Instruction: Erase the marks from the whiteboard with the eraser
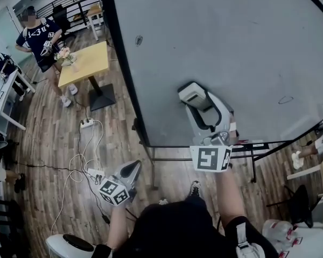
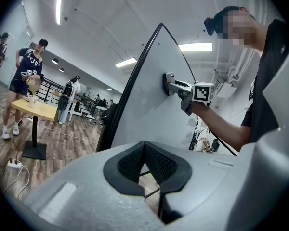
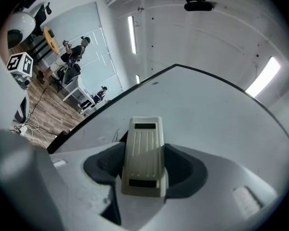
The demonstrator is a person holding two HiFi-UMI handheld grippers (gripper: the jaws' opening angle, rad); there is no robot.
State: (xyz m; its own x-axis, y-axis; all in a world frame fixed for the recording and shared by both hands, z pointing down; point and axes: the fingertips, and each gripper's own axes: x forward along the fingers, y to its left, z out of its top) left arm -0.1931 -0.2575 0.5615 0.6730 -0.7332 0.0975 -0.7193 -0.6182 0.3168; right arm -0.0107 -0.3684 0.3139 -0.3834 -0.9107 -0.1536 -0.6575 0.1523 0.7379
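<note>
The whiteboard [image 1: 215,47] is a big grey panel filling the upper right of the head view. It bears a small scribble [image 1: 139,40] near its far edge and a faint oval mark [image 1: 286,99] at the right. My right gripper [image 1: 200,105] is shut on the cream eraser [image 1: 192,92] and holds it against the board's lower middle. In the right gripper view the ribbed eraser [image 3: 144,155] sits between the dark pads, with the board [image 3: 212,114] just beyond. My left gripper [image 1: 132,169] hangs low over the floor, away from the board, shut with nothing in it [image 2: 144,150].
A yellow table [image 1: 86,63] stands at the back left with a person beside it. A power strip [image 1: 87,123] and white cables lie on the wooden floor. The board's black stand legs [image 1: 247,147] run under its lower edge.
</note>
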